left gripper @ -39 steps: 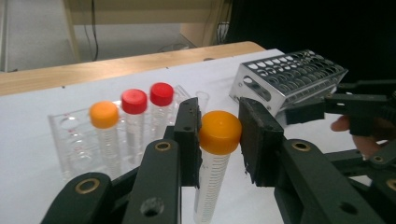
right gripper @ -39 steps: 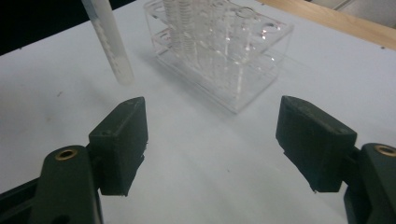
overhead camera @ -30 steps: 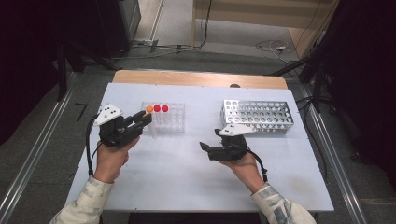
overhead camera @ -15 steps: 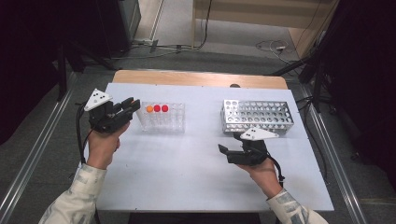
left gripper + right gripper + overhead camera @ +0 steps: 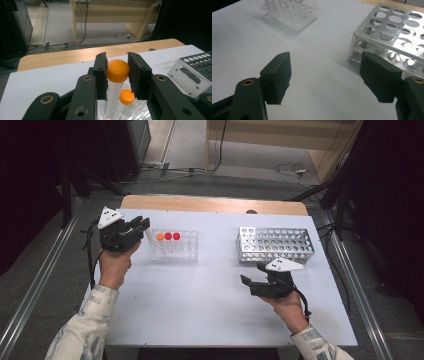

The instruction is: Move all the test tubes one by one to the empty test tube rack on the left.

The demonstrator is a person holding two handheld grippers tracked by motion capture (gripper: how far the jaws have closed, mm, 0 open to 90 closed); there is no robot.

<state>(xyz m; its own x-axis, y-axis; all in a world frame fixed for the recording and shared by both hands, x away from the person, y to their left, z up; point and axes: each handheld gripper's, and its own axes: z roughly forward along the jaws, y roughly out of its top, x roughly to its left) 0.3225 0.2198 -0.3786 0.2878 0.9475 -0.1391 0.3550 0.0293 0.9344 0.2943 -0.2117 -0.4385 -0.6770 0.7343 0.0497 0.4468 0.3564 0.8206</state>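
I am holding an orange-capped tube [image 5: 114, 85] in the left gripper [image 5: 117, 72], its fingers [image 5: 101, 75] pinching the tube just under the cap. In the high view that gripper [image 5: 131, 227] is sitting in the upper left of the frame, just left of the clear rack [image 5: 175, 246], where one orange cap and two red ones are showing along the back row. In the left gripper view a second orange-capped tube [image 5: 126, 98] is standing in the rack right below the held one. The right gripper [image 5: 327, 75] is hovering with its fingers spread and nothing between them, low in the right half of the high view, near the metal rack [image 5: 276, 244] on the white surface [image 5: 200, 305].

My worry: the grip is narrow and close to the cap, so the tube could swing or slide if I am tilting the hand. Its lower end could also clip the neighbouring tube or the clear rack's rim and tip things over.
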